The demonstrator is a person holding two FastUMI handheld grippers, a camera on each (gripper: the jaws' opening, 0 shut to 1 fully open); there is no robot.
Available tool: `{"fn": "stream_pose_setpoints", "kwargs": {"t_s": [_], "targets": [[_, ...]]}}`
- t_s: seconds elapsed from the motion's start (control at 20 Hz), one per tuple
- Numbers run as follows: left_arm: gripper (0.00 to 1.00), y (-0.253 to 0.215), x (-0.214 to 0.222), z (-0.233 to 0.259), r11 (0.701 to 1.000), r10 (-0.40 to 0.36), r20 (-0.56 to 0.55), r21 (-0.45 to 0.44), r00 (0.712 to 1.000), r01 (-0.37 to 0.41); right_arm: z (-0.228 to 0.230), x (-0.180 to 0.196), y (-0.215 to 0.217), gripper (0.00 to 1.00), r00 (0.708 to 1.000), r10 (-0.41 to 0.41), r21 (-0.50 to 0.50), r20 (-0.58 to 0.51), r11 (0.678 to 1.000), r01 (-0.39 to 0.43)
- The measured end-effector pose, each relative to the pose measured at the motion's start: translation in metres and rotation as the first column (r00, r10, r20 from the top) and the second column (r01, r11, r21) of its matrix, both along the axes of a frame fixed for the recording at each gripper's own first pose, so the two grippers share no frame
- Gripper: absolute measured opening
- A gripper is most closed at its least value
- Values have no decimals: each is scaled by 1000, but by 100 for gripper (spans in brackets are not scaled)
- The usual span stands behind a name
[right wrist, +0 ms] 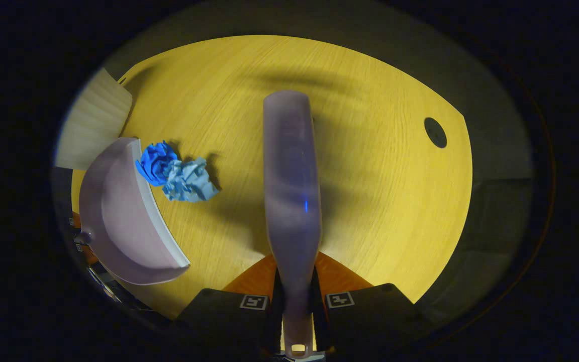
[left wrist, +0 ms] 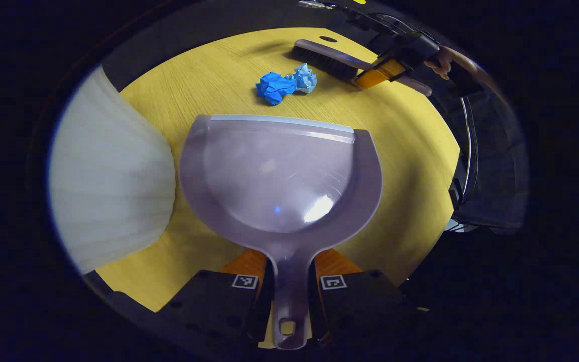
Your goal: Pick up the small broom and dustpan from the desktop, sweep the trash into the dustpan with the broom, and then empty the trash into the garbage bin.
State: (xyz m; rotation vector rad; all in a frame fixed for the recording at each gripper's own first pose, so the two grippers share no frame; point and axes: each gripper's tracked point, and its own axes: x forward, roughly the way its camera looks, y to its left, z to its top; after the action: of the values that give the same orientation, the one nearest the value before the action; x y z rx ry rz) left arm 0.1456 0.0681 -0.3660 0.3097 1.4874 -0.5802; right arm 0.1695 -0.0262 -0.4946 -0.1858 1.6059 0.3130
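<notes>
Now, left claw point(left wrist: 288, 281): clamping the dustpan point(left wrist: 279, 176) handle
Right claw point(right wrist: 297, 300): gripping the broom point(right wrist: 292, 201) handle
Trash point(right wrist: 179, 173): lying just beside the dustpan lip on the table point(right wrist: 370, 151)

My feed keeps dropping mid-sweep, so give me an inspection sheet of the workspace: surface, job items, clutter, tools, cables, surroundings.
Surface: yellow wood-grain desk with a dark round hole.
Job's things: dustpan lip faces two crumpled papers, dark blue and light blue, lying together; broom on their far side. White ribbed bin beside the dustpan.
Clutter: nothing seen beyond the papers.
Grippers: left tool shut on the dustpan handle; right tool shut on the broom handle, a hand holding that tool.
Cables: a thin white one past the desk edge.
Surroundings: dark, too dim to tell.
</notes>
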Motion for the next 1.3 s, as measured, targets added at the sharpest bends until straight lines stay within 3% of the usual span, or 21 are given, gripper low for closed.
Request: {"fn": "stream_pose_setpoints", "kwargs": {"t_s": [0.2,0.25,0.3,0.5,0.65,0.75,0.85,1.1,1.3], "targets": [[29,7,9,-1,996,-78,-9,31,997,78,-2,3,18,27,990,138,16,20,990,-139],[29,9,11,-2,995,-91,-13,34,996,91,-1,-3,26,22,987,161,38,8,986,-161],[29,10,13,-6,994,-105,-18,33,994,106,-1,-10,34,27,981,193,63,-5,979,-193],[30,12,21,-11,988,-155,-4,15,988,155,7,-26,43,28,941,336,129,-43,936,-328],[29,14,23,-11,987,-159,11,-5,987,159,0,-31,42,28,921,387,197,-48,908,-371],[29,12,22,-9,987,-154,24,-32,988,154,1,-31,41,28,915,397,246,-75,896,-369],[29,10,22,-7,988,-139,38,-66,990,141,-3,-20,26,28,915,399,231,-54,897,-378],[29,14,27,4,980,-84,88,-174,993,98,19,30,-8,28,963,270,156,-1,951,-266],[28,15,21,17,954,5,144,-297,990,39,27,56,-42,28,987,160,132,-8,979,-158]]}}
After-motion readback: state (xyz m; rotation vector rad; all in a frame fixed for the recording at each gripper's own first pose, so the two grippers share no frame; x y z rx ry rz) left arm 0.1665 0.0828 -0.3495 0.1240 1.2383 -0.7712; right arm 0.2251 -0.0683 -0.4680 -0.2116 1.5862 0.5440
